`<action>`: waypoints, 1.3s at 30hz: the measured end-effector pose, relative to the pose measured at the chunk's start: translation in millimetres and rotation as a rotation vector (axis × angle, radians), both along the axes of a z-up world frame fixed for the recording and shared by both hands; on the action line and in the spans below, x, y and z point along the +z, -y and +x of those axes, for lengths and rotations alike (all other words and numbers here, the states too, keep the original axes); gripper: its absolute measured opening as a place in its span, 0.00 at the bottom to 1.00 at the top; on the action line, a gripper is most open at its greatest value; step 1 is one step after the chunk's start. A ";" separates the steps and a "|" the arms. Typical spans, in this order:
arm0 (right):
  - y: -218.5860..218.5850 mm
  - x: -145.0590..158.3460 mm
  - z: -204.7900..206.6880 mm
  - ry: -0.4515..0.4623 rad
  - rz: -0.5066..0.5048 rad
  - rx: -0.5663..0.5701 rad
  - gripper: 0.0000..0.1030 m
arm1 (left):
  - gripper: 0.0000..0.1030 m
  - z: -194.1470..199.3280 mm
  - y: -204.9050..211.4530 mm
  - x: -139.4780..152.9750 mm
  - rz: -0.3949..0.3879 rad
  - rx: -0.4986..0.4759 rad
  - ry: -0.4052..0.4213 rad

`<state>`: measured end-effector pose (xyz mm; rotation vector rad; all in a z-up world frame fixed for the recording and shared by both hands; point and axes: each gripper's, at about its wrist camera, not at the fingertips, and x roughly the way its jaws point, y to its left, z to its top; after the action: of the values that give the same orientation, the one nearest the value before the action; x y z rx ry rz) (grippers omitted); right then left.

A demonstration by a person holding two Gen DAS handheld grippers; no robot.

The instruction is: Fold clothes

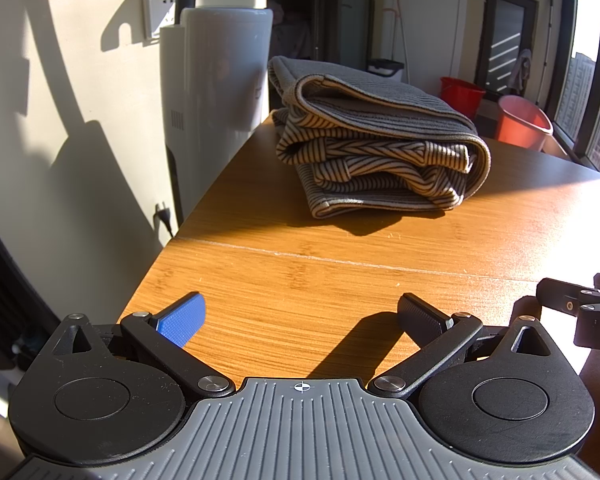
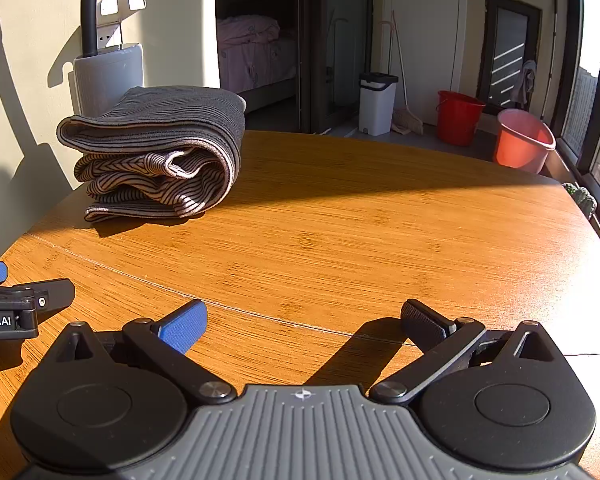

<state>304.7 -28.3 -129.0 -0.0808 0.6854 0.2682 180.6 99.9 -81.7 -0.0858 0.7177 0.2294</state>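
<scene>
The folded striped garment sits on the bench well ahead of the left tool, slightly to that tool's right, and ahead and far to the left of the right tool. Both tools are spread wide and hold nothing. Judged from this, the left tool is nearer; the bundle's open folded edges face it.

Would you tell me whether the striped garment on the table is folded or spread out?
Folded: the striped garment sits in a compact stack of layers.
</scene>
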 end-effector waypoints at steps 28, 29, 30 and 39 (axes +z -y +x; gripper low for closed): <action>-4.2 -0.5 1.0 0.000 -0.007 -0.005 1.00 | 1.00 -2.1 2.4 -0.3 -0.002 -0.001 0.001; -4.5 -0.6 1.1 0.000 -0.007 -0.005 1.00 | 1.00 -2.2 2.3 -0.3 -0.002 -0.001 0.001; -4.6 -0.6 1.2 0.000 -0.007 -0.005 1.00 | 1.00 -2.3 2.5 -0.3 -0.002 -0.001 0.001; -3.2 -0.8 0.7 0.000 -0.008 -0.006 1.00 | 1.00 -3.6 2.6 -0.1 -0.007 -0.003 0.004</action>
<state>305.4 -25.1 -129.7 -0.0867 0.6869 0.2598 177.0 97.3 -81.8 -0.0918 0.7151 0.2241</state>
